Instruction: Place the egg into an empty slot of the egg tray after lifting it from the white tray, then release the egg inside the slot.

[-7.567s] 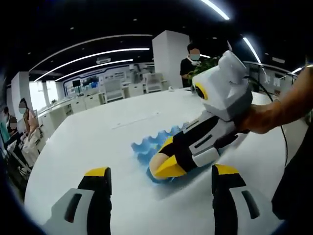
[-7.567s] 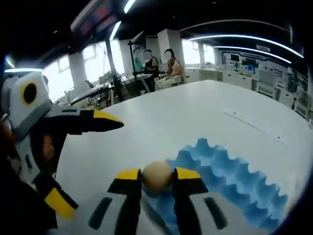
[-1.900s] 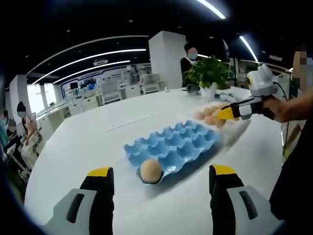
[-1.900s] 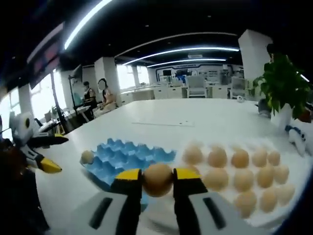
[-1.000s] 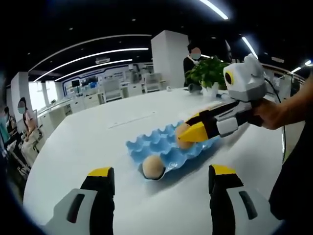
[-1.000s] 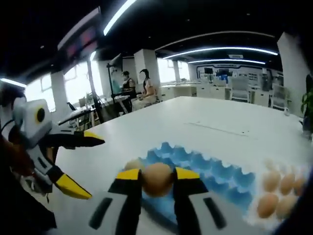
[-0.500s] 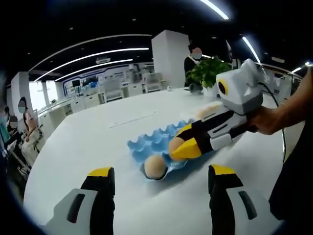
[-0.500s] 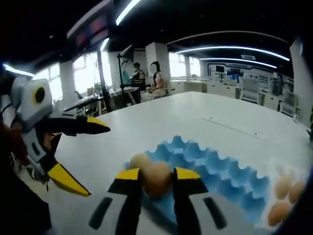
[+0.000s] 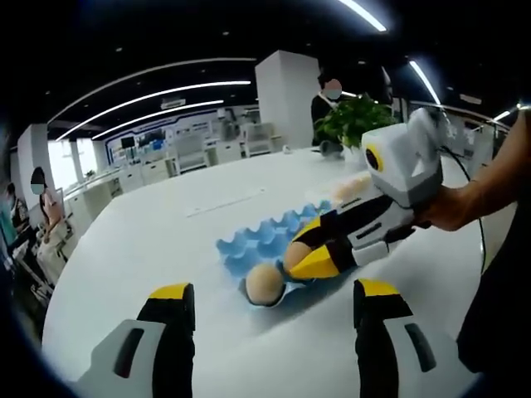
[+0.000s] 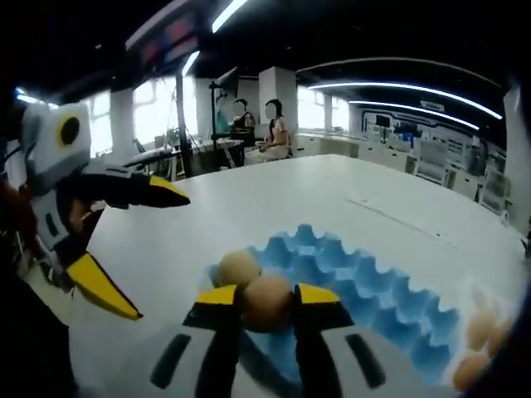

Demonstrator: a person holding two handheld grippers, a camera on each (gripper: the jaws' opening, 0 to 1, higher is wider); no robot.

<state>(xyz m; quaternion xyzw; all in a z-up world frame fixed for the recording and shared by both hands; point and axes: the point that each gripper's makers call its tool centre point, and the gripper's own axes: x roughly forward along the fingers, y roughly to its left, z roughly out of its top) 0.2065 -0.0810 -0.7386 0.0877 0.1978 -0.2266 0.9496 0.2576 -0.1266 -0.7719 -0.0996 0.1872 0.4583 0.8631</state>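
Right claw point(image 10: 267, 302), egg point(image 10: 267, 303) over tray edge point(image 10: 249, 344)

Egg tray point(image 10: 390, 290): set on the table point(image 9: 166, 240).
Seated egg point(image 10: 238, 268): in a corner slot.
Held egg point(image 10: 267, 302): just beside it, over the tray.

no readable text, labels, brands or numbers anywhere, distant wall signage too blurred to read

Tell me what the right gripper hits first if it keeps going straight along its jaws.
Probably the blue egg tray: the right gripper, shut on an egg, points down at slots beside the egg already placed. Depth is unclear.
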